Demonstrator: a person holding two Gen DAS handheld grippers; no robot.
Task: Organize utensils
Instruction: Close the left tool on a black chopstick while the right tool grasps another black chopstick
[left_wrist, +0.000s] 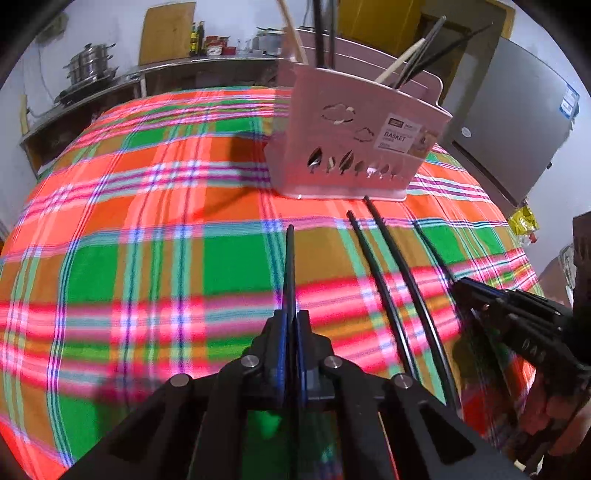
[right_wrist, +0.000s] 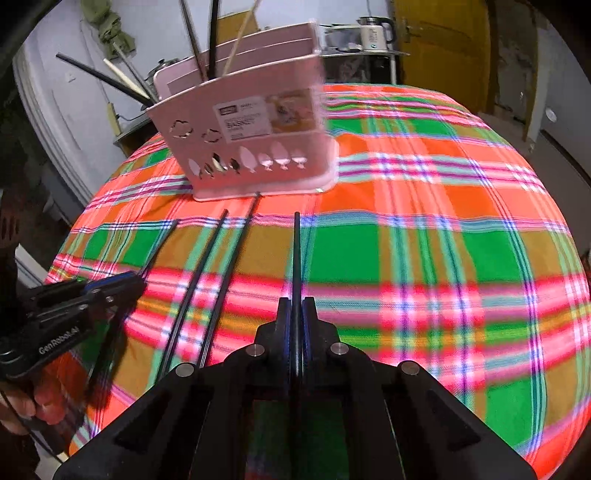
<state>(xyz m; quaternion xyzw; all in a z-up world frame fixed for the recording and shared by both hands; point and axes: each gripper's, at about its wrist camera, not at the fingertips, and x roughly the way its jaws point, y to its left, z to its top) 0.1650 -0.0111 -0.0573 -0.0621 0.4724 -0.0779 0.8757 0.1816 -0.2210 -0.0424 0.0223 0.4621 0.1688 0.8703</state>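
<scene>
My left gripper and right gripper each pinch one black chopstick; their rear ends are hidden. Beyond, the pink basket looks blurred.

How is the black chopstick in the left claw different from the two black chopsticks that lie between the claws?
The chopstick in the left claw is pinched between shut jaws; the two loose chopsticks are held by nothing. The held one points out along the claw; the loose pair lies on the checked cloth, tips towards the pink basket, one nearly at its base. All are thin, black and long.
</scene>
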